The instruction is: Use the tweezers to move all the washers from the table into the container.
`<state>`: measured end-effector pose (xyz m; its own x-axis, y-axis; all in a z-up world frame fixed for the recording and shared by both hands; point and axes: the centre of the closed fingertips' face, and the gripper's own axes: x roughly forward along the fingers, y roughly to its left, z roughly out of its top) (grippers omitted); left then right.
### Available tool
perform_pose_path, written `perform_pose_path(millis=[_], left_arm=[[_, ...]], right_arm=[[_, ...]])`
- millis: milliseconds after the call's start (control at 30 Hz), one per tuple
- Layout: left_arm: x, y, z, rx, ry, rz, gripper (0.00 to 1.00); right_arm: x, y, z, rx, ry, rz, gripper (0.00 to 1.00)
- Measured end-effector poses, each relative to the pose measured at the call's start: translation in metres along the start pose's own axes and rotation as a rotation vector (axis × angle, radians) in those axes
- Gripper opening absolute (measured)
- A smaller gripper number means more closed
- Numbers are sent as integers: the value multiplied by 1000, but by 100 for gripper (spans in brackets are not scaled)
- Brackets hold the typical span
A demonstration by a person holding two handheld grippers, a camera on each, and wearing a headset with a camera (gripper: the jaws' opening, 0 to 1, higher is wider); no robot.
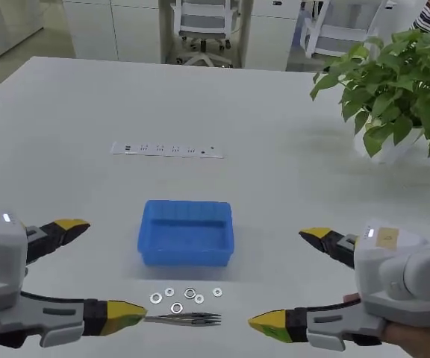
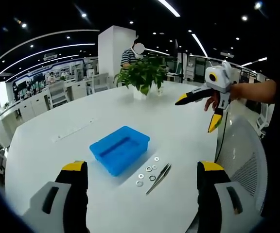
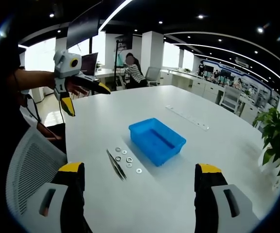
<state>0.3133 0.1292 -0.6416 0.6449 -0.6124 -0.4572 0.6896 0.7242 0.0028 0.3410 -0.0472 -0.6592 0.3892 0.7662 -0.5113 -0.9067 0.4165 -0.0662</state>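
Fingers (image 1: pixel 118 315) of our left gripper (image 1: pixel 99 272) stand spread wide and hold nothing. Those of our right gripper (image 1: pixel 286 277) are spread just as wide, also with nothing between them. We hold the two grippers above a white table (image 1: pixel 88 112), one to the left of a blue container (image 1: pixel 187 257) and one to its right, both nearer to us than it is.

Inside, the container looks bare. About six small silver washers (image 1: pixel 176 307) lie loose on the table just in front of the container, on our side of it. A pair of metal tweezers (image 1: pixel 185 318) lies flat just past the washers, nearer to us again, with nothing touching it.

We judge the task to be at its very start, with the tool not yet picked up and no washer moved. The next move calls for one gripper to come down over the tweezers and close on their thin arms. That grip will need care, since the tool lies flat against the table.

Beyond the container, on its far side, lies a narrow white strip (image 1: pixel 166 150) with small dark markings, too small for us to read. We can read no brand or label on the grippers or the container. A leafy potted plant (image 1: pixel 394 82) stands beyond the container, off to its right.
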Motion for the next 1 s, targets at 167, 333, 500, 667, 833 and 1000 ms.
perform_pose_path(millis=[167,333,500,667,833,1000], left_arm=[[0,0,-1,1,3,-1,99],[1,0,-1,4,6,-3,99],[0,1,-1,6,7,-4,99],[0,1,-1,8,11,-6,99],[1,2,0,11,13,-11,99],[2,2,0,16,19,-19,99]], right_arm=[[0,0,-1,-2,5,2,95],[0,-1,0,-6,5,5,95],[-1,-1,0,-12,7,7,94],[-1,-3,-2,-14,14,11,94],[-1,-4,-1,-18,15,15,94],[-1,-5,0,-23,15,20,93]])
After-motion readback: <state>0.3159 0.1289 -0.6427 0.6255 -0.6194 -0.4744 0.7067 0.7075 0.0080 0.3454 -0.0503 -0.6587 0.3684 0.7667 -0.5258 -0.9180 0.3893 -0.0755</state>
